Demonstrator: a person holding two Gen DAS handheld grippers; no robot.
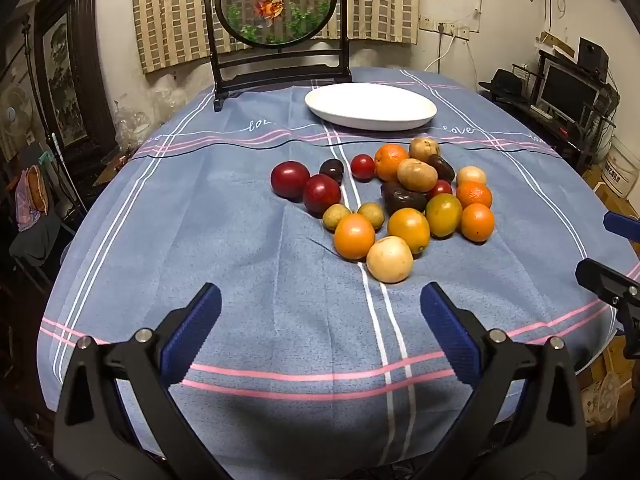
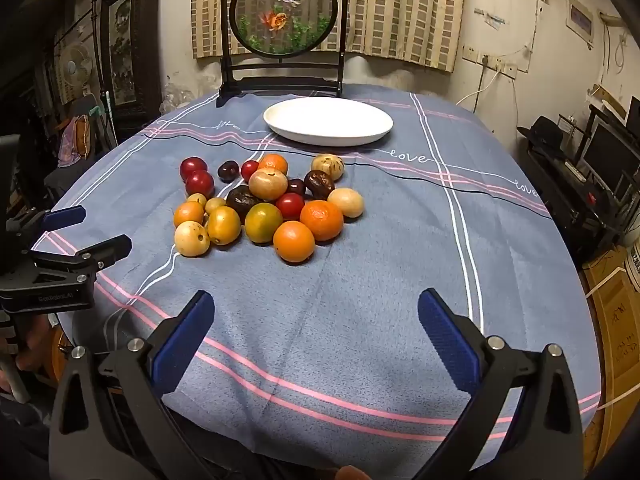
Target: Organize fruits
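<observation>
Two hand-held claws hover above the near edge of a round counter (image 1: 208, 240) covered in a blue plaid tablecloth. The left claw (image 1: 320, 320) has its blue-padded fingers spread wide with nothing between them, and the right claw (image 2: 316, 320) is likewise fully open and empty. Ahead of both claws, well apart from them, lies a loose pile of fruit (image 1: 400, 200): oranges, red plums, pale tan round fruits and a few dark wrinkled ones, many touching. Seen from the left claw, the pile sits ahead and slightly right; from the right claw, ahead and slightly left. Beyond the pile sits an empty white oval plate (image 2: 328, 122), and behind that a framed round goldfish screen (image 2: 283, 8). No fruit is on the plate yet, so the task looks barely begun. A sensible first pick is probably an outlying piece, such as the nearest orange (image 2: 294, 241) by the right claw, closing gently around its middle so neighbours do not roll.
</observation>
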